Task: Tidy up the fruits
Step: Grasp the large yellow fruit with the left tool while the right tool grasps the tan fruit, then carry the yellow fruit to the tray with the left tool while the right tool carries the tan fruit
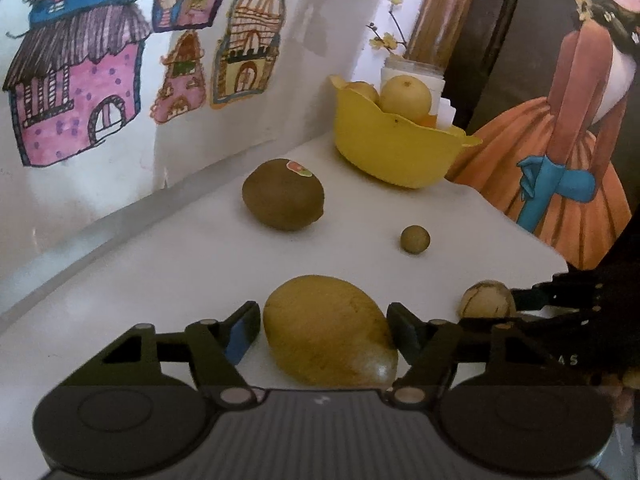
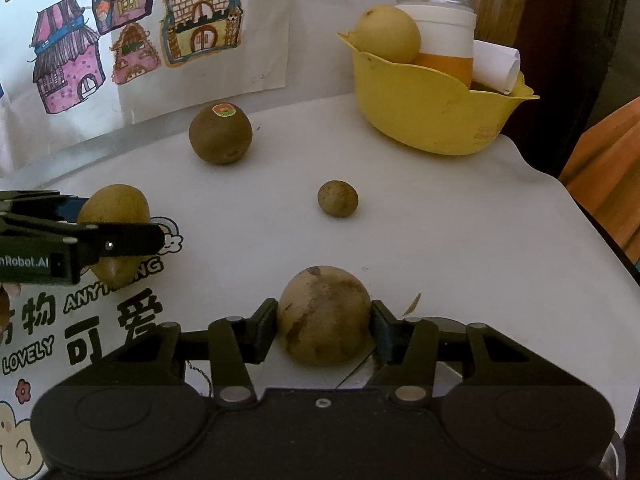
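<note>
My left gripper (image 1: 322,326) has its jaws around a yellow mango (image 1: 330,330) on the white table; the right finger touches it, the left pad stands a little off. The mango also shows in the right wrist view (image 2: 112,210). My right gripper (image 2: 324,326) is shut on a round blotchy tan fruit (image 2: 324,314), also in the left wrist view (image 1: 486,300). A kiwi with a sticker (image 1: 282,194) (image 2: 220,134) and a small round brown fruit (image 1: 415,239) (image 2: 338,198) lie farther on. A yellow bowl (image 1: 384,148) (image 2: 432,112) holds pale yellow fruit.
Children's house drawings hang on the wall at left and back. A white jar with twigs (image 2: 440,28) stands behind the bowl. A printed mat with lettering (image 2: 92,320) lies at the table's left. The table edge (image 2: 592,220) drops off at right, beside an orange-dress painting (image 1: 560,152).
</note>
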Motion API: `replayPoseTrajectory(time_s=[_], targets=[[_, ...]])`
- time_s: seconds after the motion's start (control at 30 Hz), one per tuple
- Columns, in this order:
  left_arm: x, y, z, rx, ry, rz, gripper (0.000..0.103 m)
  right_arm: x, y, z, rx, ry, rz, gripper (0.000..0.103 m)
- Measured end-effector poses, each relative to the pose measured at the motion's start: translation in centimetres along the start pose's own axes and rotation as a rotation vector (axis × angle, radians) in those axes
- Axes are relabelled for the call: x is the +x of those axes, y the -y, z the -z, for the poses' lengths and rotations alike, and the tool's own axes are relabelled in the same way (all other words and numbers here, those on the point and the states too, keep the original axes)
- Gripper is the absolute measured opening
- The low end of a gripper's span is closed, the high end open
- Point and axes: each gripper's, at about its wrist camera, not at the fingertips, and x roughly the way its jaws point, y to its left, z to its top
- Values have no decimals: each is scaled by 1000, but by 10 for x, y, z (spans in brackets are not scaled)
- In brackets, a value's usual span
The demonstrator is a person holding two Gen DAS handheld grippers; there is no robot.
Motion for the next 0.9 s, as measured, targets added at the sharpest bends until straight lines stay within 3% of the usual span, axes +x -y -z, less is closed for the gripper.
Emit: replayPoseTrajectory(time_s=[0.07, 0.6, 0.9], targets=[[0, -2, -1, -14, -4, 20, 68, 0, 1, 0, 1, 1, -1, 51], [-18, 1, 12, 13, 6, 35, 65, -9, -16, 4, -81, 37, -27, 49], [-37, 9, 23, 7, -7, 75, 63, -39, -20, 13, -59, 94, -34, 49]])
